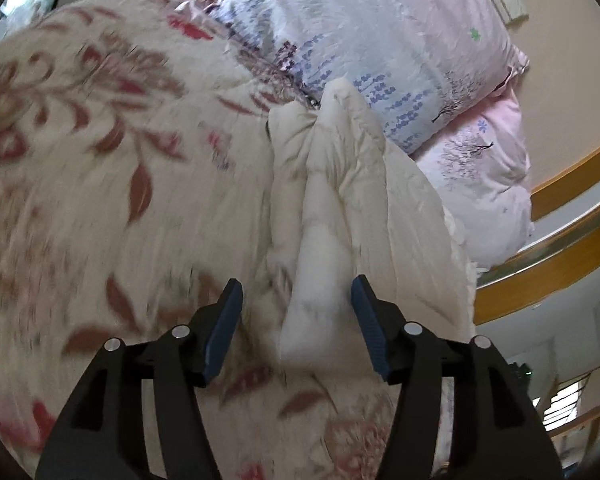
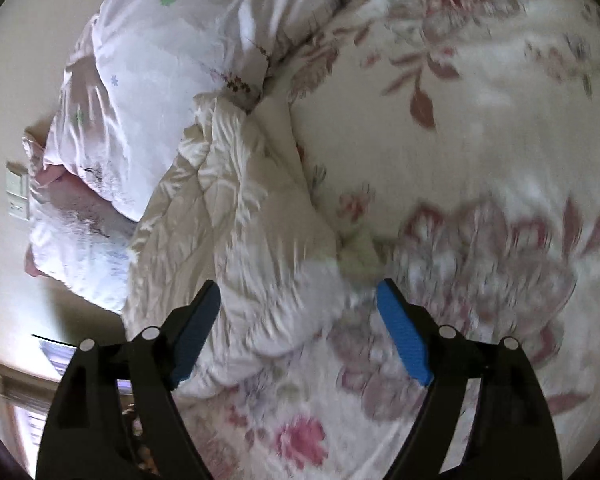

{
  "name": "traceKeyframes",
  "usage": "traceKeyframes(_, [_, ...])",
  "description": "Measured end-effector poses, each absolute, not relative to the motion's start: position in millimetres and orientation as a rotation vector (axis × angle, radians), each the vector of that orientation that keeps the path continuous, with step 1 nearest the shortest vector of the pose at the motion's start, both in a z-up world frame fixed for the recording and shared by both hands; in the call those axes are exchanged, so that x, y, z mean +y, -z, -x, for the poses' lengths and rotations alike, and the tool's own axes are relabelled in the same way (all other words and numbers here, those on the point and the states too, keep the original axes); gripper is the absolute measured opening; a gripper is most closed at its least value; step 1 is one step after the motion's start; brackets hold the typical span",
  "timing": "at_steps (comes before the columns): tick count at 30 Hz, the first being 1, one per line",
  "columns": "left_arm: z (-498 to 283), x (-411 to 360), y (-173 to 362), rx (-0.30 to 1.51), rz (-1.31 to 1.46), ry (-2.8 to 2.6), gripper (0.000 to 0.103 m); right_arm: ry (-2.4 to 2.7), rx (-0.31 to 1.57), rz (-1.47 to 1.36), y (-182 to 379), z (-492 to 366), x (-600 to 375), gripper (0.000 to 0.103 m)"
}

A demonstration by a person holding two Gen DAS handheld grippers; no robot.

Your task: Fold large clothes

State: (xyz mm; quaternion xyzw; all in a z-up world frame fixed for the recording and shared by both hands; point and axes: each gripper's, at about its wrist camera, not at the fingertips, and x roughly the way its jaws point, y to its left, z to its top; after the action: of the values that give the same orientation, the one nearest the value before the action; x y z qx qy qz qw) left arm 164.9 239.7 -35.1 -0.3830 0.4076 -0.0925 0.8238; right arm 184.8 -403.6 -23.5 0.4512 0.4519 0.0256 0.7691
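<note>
A large cream quilt with red and pink flowers (image 1: 100, 160) is spread over the bed. Its plain cream underside (image 1: 340, 160) is turned up in a bunched ridge. My left gripper (image 1: 297, 282) is open, with the near end of that ridge standing between its blue pads; the left pad is clear of the cloth. In the right wrist view the same floral quilt (image 2: 460, 140) fills the right side and the crumpled cream underside (image 2: 240, 220) lies to the left. My right gripper (image 2: 298, 284) is wide open above the cloth, gripping nothing.
Two pink and lilac printed pillows (image 1: 380, 40) are stacked at the head of the bed, against the quilt; they also show as pillows (image 2: 160, 60) in the right wrist view. A wooden bed frame (image 1: 540, 280) runs along the right. Wall switches (image 1: 508, 0) sit behind the pillows.
</note>
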Motion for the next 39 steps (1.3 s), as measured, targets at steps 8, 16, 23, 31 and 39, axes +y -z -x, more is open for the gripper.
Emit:
traceKeyframes(8, [-145, 219, 52, 0.883, 0.976, 0.241, 0.057, -0.105, 1.013, -1.068, 45, -194, -386, 0.082])
traceKeyframes(16, [-153, 199, 60, 0.842, 1.091, 0.218, 0.057, -0.106, 0.913, -1.133, 49, -201, -386, 0.081])
traceKeyframes(23, [-162, 200, 63, 0.76, 1.177, 0.158, 0.057, -0.097, 0.857, -1.14, 53, -202, -389, 0.058])
traceKeyframes(31, [-170, 208, 65, 0.702, 1.157, 0.165, 0.02, -0.178, 0.825, -1.093, 43, -197, -380, 0.024])
traceKeyframes(39, [-139, 236, 39, 0.648, 1.07, 0.166, 0.017, -0.286, 0.849, -0.994, 19, -171, -354, 0.022])
